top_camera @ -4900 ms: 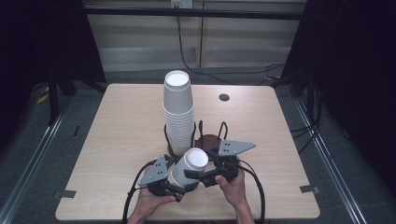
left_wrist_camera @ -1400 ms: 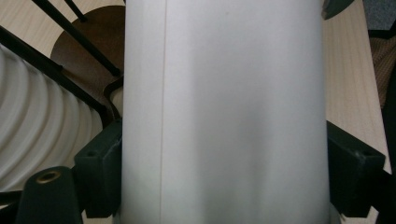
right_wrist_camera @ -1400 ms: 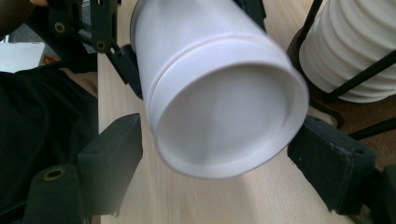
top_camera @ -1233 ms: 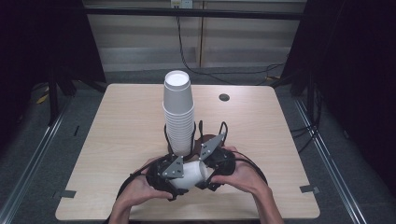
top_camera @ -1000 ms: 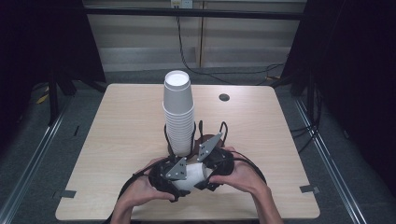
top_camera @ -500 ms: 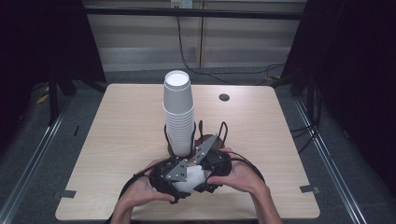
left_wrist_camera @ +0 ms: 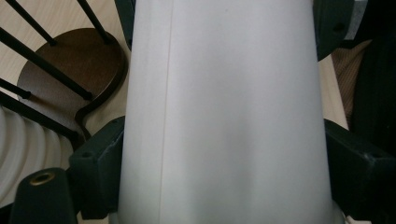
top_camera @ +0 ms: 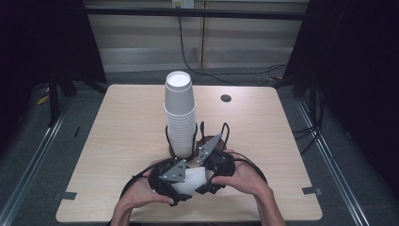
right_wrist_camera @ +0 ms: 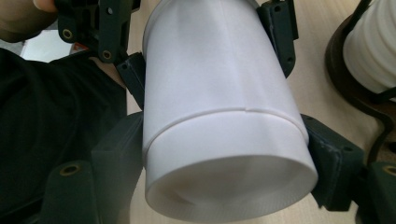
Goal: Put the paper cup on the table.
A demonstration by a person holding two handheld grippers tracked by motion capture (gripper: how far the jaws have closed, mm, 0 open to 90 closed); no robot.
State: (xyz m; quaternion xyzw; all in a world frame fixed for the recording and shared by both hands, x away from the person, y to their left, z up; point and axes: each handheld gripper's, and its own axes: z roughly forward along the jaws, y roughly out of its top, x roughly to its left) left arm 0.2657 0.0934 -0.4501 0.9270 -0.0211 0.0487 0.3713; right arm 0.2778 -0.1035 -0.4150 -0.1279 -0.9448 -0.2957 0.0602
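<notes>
A white foam cup (top_camera: 190,181) lies on its side between both grippers, low over the table's front edge. My left gripper (top_camera: 179,184) is shut on its narrower part and my right gripper (top_camera: 206,175) on the wider end. In the left gripper view the cup's wall (left_wrist_camera: 224,93) sits between my left gripper (left_wrist_camera: 226,163) jaws. In the right gripper view the cup (right_wrist_camera: 219,84) has its mouth toward the camera and a step line around it. My right gripper (right_wrist_camera: 224,154) clamps below that line, and the left gripper (right_wrist_camera: 205,42) clamps farther up.
A tall stack of white cups (top_camera: 179,113) stands in a black wire holder (top_camera: 197,141) just beyond the grippers. Its brown base (left_wrist_camera: 70,65) and stack ridges (left_wrist_camera: 18,154) are close by. A dark round hole (top_camera: 226,98) sits at the table's back right.
About five seconds ago the cup's mouth faced up. It now lies tilted and lower between the grippers. Over the last second both hands have drawn slightly closer together.
</notes>
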